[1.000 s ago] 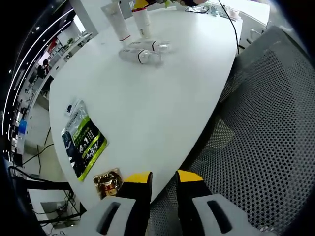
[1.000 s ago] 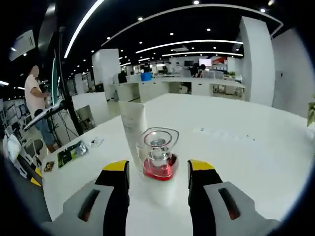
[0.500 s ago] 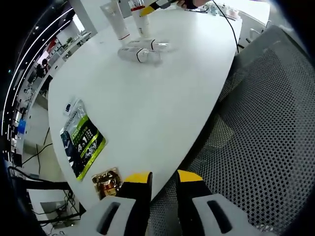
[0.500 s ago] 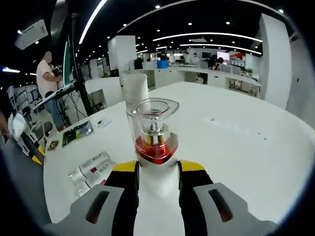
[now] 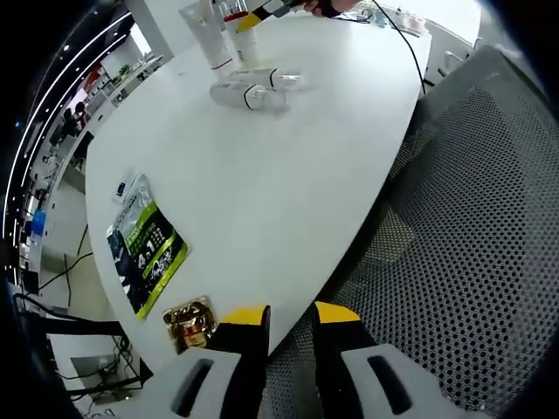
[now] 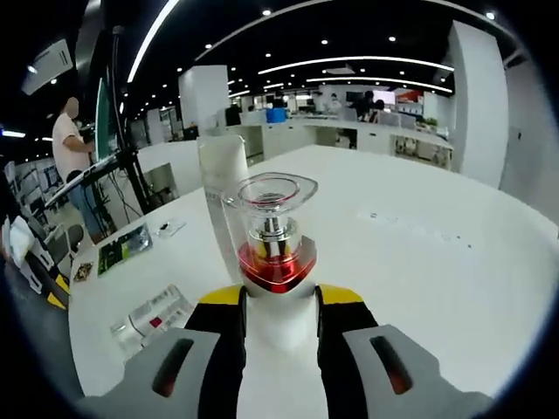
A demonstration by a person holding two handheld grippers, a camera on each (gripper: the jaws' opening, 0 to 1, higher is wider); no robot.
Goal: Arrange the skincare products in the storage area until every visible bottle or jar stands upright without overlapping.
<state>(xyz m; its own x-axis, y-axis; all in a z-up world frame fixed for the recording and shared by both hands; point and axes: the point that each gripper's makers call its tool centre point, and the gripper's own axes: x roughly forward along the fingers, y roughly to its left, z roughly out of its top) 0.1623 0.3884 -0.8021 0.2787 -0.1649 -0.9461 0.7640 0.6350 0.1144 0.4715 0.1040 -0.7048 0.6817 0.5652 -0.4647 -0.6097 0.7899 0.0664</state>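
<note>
Right gripper [image 6: 279, 297], seen in right gripper view, has its yellow-tipped jaws closed on a white bottle [image 6: 278, 314] w/ a clear cap and red band, held upright above the white table [image 6: 419, 262]. Just behind the bottle stands a white tube [image 6: 223, 188], upright. Two clear bottles [image 6: 155, 316] lie on their sides on the table, side by side and touching, w/ red showing on one. Further along the same table edge, near the corner, lies a green-and-black sachet [image 6: 122, 249], w/ a small clear packet [image 6: 169, 228] beside it and a gold wrapper [image 6: 82, 271] on its other side. A person [image 6: 74, 170] stands by a stand beyond that edge. Left gripper [image 5: 288, 316], in left gripper view, sits low at the table's [image 5: 288, 175] near edge, partly over a black mesh chair [image 5: 472, 227]; jaws are empty w/ only a narrow gap between the tips. Gold wrapper [image 5: 190, 324] lies just beside the left jaw, near the edge, then the green-and-black sachet [image 5: 147, 251] and the small clear packet [image 5: 125, 188]. At the far side of the table lie the two clear bottles [image 5: 253, 89], w/ the white tube [image 5: 205, 37] upright beyond them. Right gripper [image 5: 249, 16] also shows there, yellow tips around the white bottle [image 5: 236, 17].
</note>
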